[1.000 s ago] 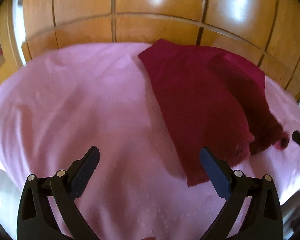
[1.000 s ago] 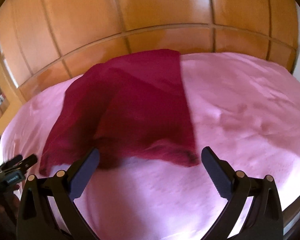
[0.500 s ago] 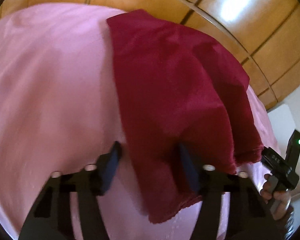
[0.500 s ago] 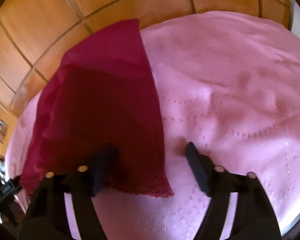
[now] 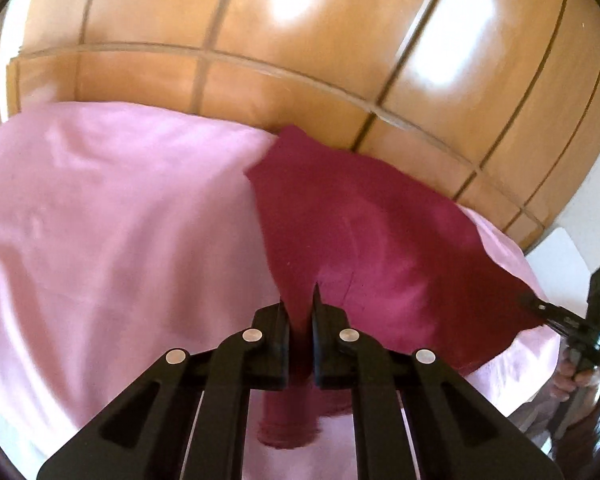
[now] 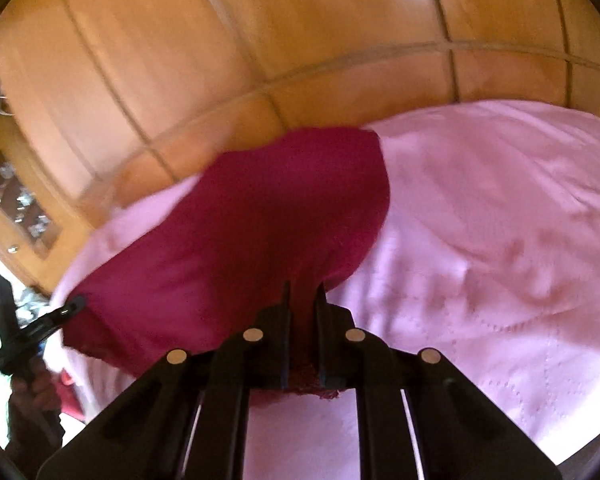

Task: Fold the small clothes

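A dark red cloth (image 5: 364,236) lies spread over a pink bedspread (image 5: 112,220), its near edge lifted off the bed. My left gripper (image 5: 300,304) is shut on the cloth's near left corner, with a flap hanging below the jaws. In the right wrist view the same red cloth (image 6: 260,216) stretches away from my right gripper (image 6: 303,292), which is shut on its near right corner. Each view also shows the other gripper at the picture's edge, pinching the cloth's opposite corner: the right gripper (image 5: 540,306) and the left gripper (image 6: 74,304).
A glossy wooden headboard (image 5: 320,40) rises behind the bed. A person's hand (image 5: 576,368) holds the other gripper's handle at the right edge. A wooden cabinet with small fittings (image 6: 16,200) stands at the left of the right wrist view.
Both grippers went down onto the cloth's near edge, closed from wide open onto its two corners, then rose, lifting that edge off the bedspread.
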`<action>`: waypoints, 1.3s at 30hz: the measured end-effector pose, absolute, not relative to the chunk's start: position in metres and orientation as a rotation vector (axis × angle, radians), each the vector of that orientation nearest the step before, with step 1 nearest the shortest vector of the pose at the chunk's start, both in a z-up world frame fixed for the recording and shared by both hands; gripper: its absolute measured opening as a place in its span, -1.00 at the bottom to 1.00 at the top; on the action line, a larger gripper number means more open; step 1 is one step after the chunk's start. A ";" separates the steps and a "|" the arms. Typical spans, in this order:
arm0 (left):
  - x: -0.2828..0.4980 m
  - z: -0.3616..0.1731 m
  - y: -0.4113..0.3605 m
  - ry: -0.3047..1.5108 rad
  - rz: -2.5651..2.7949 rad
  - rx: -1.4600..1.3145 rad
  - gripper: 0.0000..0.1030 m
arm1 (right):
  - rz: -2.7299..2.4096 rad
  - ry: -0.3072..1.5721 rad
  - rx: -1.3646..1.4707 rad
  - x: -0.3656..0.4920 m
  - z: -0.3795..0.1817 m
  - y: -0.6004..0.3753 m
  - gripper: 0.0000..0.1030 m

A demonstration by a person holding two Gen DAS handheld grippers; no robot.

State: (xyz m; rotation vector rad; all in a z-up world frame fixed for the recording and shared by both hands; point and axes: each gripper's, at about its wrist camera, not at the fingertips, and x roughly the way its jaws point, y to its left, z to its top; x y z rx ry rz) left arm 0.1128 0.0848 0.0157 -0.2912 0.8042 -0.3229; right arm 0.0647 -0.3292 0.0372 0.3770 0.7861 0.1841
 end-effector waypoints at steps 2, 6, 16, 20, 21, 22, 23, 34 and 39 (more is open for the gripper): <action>0.100 0.019 0.105 0.801 -0.274 -0.267 -0.87 | 0.230 0.779 0.347 0.048 0.046 -0.321 -0.84; 0.077 -0.004 0.126 0.882 -0.224 -0.260 -0.87 | 0.264 0.871 0.255 0.022 0.027 -0.297 -0.84; 0.067 -0.052 0.133 1.030 -0.070 -0.186 -0.57 | 0.206 1.065 0.250 0.009 -0.043 -0.292 -0.80; 0.061 -0.020 0.150 0.920 -0.002 -0.192 -0.40 | 0.239 1.034 0.277 0.014 -0.034 -0.295 0.07; 0.060 -0.014 0.152 0.903 -0.001 -0.196 -0.40 | 0.234 1.002 0.285 0.014 -0.028 -0.299 0.07; 0.059 -0.009 0.150 0.886 -0.003 -0.199 -0.40 | 0.230 0.986 0.297 0.015 -0.025 -0.303 0.07; 0.059 -0.003 0.146 0.869 -0.024 -0.207 -0.40 | 0.228 0.973 0.325 0.017 -0.023 -0.309 0.08; 0.053 -0.021 0.045 0.943 -0.330 -0.004 -0.40 | 0.253 1.143 0.400 0.013 -0.066 -0.309 -0.13; 0.057 -0.043 0.076 1.022 -0.203 -0.027 -0.40 | 0.322 1.097 0.367 0.007 -0.048 -0.303 -0.82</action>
